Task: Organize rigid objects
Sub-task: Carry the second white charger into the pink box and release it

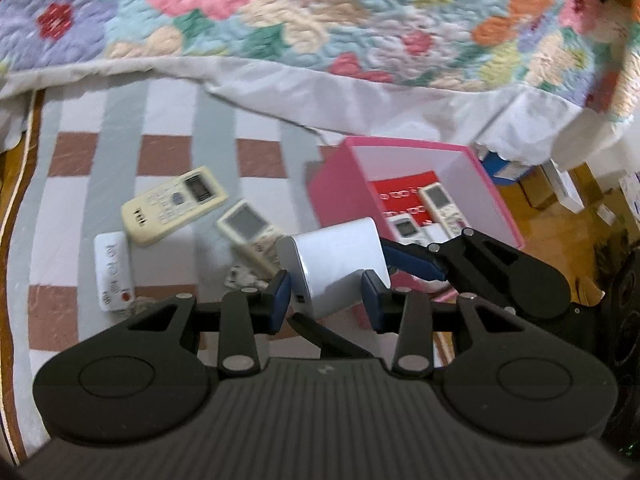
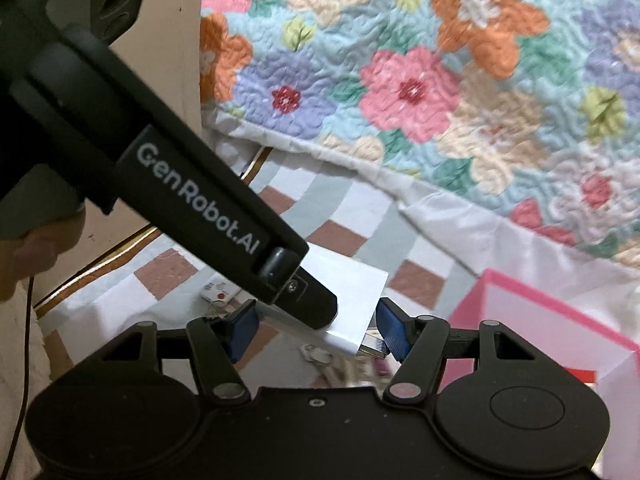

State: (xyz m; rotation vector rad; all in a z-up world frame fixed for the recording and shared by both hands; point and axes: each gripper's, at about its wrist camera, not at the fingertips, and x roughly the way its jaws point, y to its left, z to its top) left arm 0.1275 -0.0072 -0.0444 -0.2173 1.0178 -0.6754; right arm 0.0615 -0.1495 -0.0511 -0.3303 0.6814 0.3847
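A white power bank (image 1: pixel 336 256) hangs above the checked sheet, held by both grippers. My left gripper (image 1: pixel 326 304) is shut on its near end. A blue pad (image 1: pixel 412 262) of the right gripper presses its right side. In the right wrist view my right gripper (image 2: pixel 316 332) spans the power bank (image 2: pixel 356 288) across its width, and the left gripper's black finger (image 2: pixel 316 304) lies over it. A pink box (image 1: pixel 340 184) just beyond holds two remotes (image 1: pixel 440 200) and a red item. On the sheet lie a cream remote (image 1: pixel 172 208), a second remote (image 1: pixel 248 232) and a small white remote (image 1: pixel 112 272).
A floral quilt (image 1: pixel 320 20) is bunched along the far side of the bed. Cardboard boxes (image 1: pixel 560 192) stand on the floor past the pink box (image 2: pixel 520 284). A small metal item (image 1: pixel 240 276) lies near the remotes. A hand (image 2: pixel 36 248) shows at the left edge.
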